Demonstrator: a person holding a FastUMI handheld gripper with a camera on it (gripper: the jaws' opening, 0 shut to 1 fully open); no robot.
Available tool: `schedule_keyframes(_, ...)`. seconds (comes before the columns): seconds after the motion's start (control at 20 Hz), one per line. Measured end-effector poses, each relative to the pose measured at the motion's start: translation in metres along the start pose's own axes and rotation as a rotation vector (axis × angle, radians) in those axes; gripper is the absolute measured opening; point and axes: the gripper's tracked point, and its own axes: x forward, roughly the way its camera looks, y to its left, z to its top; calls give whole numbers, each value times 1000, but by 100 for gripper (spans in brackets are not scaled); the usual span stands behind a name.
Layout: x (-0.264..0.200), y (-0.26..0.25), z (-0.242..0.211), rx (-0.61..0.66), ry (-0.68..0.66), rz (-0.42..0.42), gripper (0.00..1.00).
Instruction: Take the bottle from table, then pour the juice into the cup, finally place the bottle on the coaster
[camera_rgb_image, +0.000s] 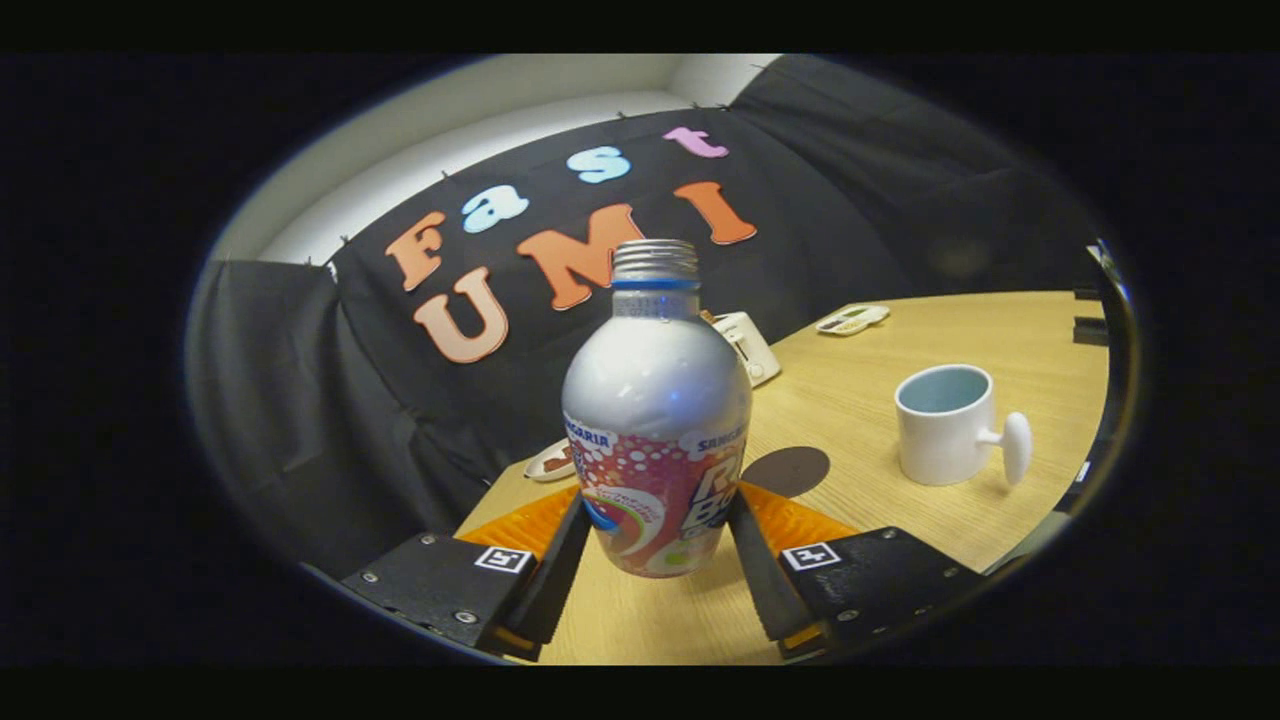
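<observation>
Gripper view: the gripper (655, 535) pinches the capless juice bottle (655, 430) at frame centre, both fingers on its lower body. We'd keep it upright while carrying toward the white cup (945, 425), right of centre, mouth open.

Bottle held between the fingers of the tool (655, 545), above a wooden counter (880, 400).

The silver bottle (655, 420), uncapped with its threaded neck bare, stands upright in the view between the two fingers, which press against the printed label on either side of its lower body; its base appears to sit just clear of the counter, though contact cannot be judged with certainty. Beyond the fingers lies a dark round coaster (787, 471), just beside the bottle. Farther off on the same side stands a white cup (950, 425) with a pale blue interior and a knob-ended handle. Behind the bottle rest a white device (748, 345), a small dish (553, 461) and a remote-like object (852, 319).
</observation>
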Motion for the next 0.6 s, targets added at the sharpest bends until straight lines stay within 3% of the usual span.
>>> schedule_keyframes(0.6, 18, -35, 15, 506, -5, -45, 76)
